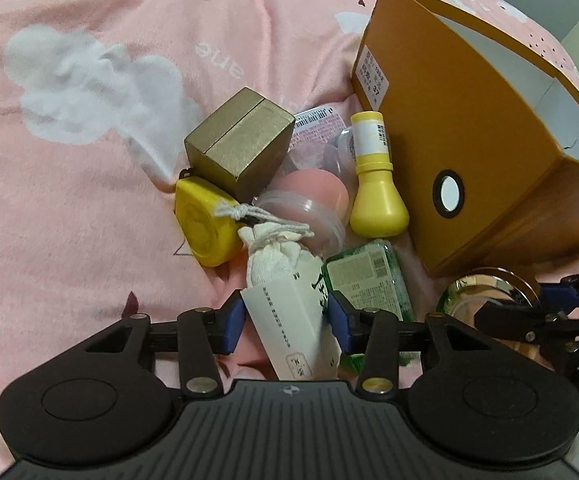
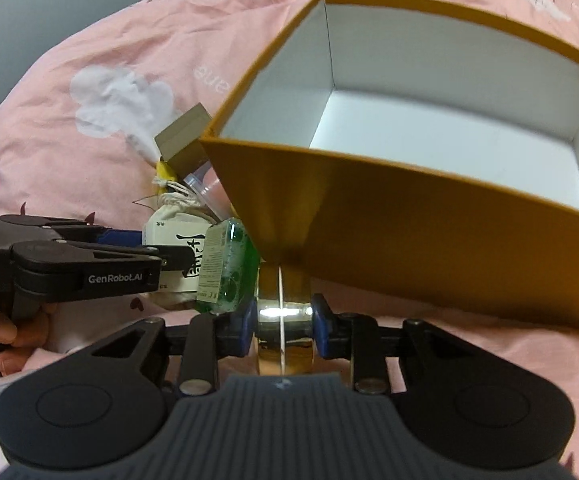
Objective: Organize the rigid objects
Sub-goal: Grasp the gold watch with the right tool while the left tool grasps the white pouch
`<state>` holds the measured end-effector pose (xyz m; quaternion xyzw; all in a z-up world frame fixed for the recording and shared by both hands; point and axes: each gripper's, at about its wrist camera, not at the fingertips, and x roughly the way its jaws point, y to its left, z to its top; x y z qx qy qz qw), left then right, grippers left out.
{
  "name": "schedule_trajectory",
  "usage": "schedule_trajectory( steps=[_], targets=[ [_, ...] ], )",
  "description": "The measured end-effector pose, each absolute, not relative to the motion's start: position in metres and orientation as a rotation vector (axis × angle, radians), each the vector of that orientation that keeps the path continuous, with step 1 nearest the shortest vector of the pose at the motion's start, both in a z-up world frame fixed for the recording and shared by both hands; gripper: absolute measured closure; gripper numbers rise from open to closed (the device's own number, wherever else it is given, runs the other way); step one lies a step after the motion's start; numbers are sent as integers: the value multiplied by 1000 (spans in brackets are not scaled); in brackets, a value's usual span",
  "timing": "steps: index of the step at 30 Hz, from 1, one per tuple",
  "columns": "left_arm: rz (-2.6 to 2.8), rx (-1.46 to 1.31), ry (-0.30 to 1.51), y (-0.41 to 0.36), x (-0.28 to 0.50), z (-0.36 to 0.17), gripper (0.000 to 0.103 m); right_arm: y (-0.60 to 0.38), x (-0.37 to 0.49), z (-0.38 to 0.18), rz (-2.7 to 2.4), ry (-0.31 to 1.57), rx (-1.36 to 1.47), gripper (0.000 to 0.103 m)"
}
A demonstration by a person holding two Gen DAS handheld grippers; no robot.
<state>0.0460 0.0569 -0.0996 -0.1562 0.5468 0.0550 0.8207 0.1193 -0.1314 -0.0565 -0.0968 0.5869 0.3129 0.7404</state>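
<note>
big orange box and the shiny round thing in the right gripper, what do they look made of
Orange box: likely paperboard, matte, with thin folded walls and a white lining. Shiny round thing: looks like polished gold-toned metal or metallised plastic; its mirror-like rim reflects glare. Which one, the pictures leave open.

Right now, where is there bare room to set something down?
The orange box is bare inside, its white floor free. The pink blanket lies open left of the gold cube and yellow tape measure. Between cube and box it is crowded.
</note>
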Motion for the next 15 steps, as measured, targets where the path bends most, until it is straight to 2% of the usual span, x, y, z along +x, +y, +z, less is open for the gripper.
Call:
schedule_trajectory(
  steps=[7,11,15],
  targets=[
    [121,-326,1123,58,52,-104,55,-128,124,-69,688,1315,-194,74],
    [109,-334,1089,54,44,-94,67,-128,120,-62,685,1292,-204,75],
    [100,-349,1049,53,29,-80,71,-133,117,-53,681,1258,-199,75]
  ],
)
